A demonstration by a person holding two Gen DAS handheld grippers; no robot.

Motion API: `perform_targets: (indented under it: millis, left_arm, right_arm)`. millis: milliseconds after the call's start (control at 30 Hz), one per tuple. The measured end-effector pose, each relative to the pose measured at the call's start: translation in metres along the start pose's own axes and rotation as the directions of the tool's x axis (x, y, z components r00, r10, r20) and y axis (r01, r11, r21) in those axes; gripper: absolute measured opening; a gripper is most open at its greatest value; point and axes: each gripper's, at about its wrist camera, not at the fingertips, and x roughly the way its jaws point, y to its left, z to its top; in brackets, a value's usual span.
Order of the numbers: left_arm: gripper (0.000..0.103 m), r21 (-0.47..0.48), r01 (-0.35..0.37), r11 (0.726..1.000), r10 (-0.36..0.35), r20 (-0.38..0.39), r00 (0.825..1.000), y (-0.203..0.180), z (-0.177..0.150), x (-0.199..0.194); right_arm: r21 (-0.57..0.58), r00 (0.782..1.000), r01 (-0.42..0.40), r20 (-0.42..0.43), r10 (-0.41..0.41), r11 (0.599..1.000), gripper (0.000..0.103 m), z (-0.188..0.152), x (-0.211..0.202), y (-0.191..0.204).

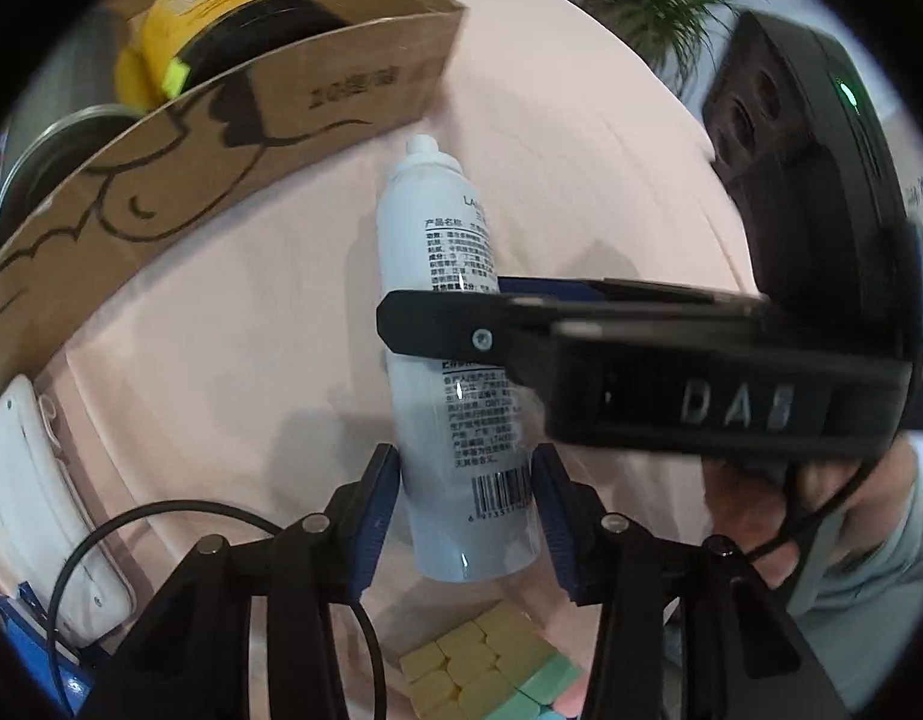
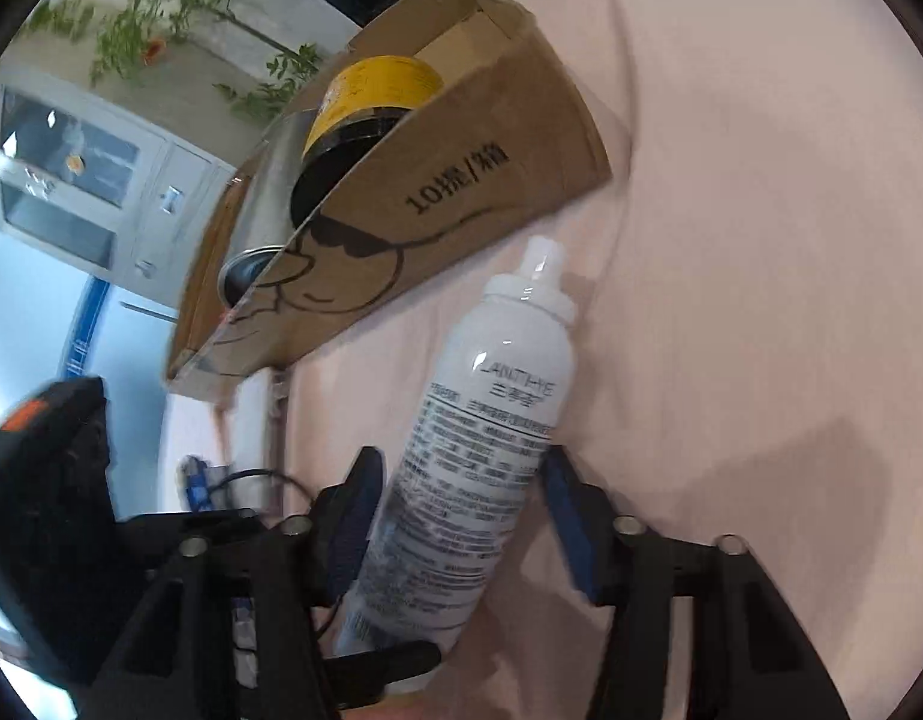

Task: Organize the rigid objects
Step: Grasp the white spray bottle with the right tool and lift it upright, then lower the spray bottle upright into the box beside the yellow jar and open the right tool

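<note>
White spray bottle (image 1: 455, 354) lies on its side on the pink cloth (image 1: 581, 180), nozzle toward the cardboard box (image 1: 233, 162), touching nothing but the cloth as far as I can see; box holds a yellow-and-black spool (image 1: 221, 30) and a metal tin (image 1: 59, 144).

Left gripper (image 1: 466, 516) straddles the bottle's base end; jaws partly apart, blue pads (image 1: 377, 516) just beside the bottle's flanks; whether they press on it, cannot tell; no firm clamp visible. Right gripper (image 2: 455, 522) straddles the bottle mid-body from the other side, seen in the left view crossing over it; left pad close to or touching the bottle, right pad standing clear with cloth showing in the gap; jaws apart, not clamped.

Risks, as judged:
- two grippers on one round, smooth bottle; if both close unevenly, it may roll or squirt out sideways;
- fingers crowd each other; a collision between them could knock the bottle toward the pastel cube (image 1: 491, 672) lying just beyond its base;
- a grip at the base end alone would let the nozzle end sag when lifted;
- the box wall stands near the nozzle; a low carry could catch its rim;
- a cable (image 1: 161, 516) trails by the left fingers and might snag.
</note>
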Motion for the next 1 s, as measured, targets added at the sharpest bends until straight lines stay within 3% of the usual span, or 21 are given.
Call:
perform_targets:
  millis: [167, 333, 533, 633, 733, 833, 1000]
  left_arm:
    - [0.043, -0.014, -0.016, 1.000, 0.016, 0.028, 0.999, -0.004, -0.008, -0.003]
    - [0.043, 0.015, -0.055, 0.998, 0.052, 0.129, 0.990, -0.027, -0.010, -0.036]
    - [0.043, -0.030, -0.121, 0.992, 0.124, 0.333, 0.935, -0.038, 0.023, -0.082]
    - [0.043, -0.094, -0.111, 0.989, 0.139, 0.402, 0.905, -0.023, 0.050, -0.100]
    - [0.043, -0.174, -0.066, 0.982, 0.139, 0.449, 0.883, -0.001, 0.080, -0.108]
    - [0.043, -0.239, -0.027, 0.971, 0.135, 0.449, 0.883, 0.018, 0.101, -0.103]
    - [0.043, -0.320, 0.003, 0.947, 0.133, 0.404, 0.905, 0.044, 0.138, -0.067]
  right_arm:
    - [0.011, 0.999, -0.013, 0.037, 0.013, 1.000, 0.048, -0.008, -0.007, 0.001]
    - [-0.009, 0.988, -0.072, 0.139, 0.072, 0.997, 0.045, -0.003, -0.043, 0.010]
    - [-0.180, 0.961, -0.066, 0.253, 0.111, 0.981, 0.042, 0.046, -0.098, 0.050]
    - [-0.284, 0.956, -0.031, 0.272, 0.111, 0.958, 0.042, 0.086, -0.112, 0.074]
    - [-0.362, 0.964, -0.006, 0.245, 0.101, 0.932, 0.042, 0.130, -0.113, 0.092]
    - [-0.422, 0.977, 0.019, 0.200, 0.073, 0.906, 0.042, 0.171, -0.105, 0.103]
    - [-0.481, 0.995, 0.020, 0.092, 0.028, 0.877, 0.042, 0.224, -0.070, 0.099]
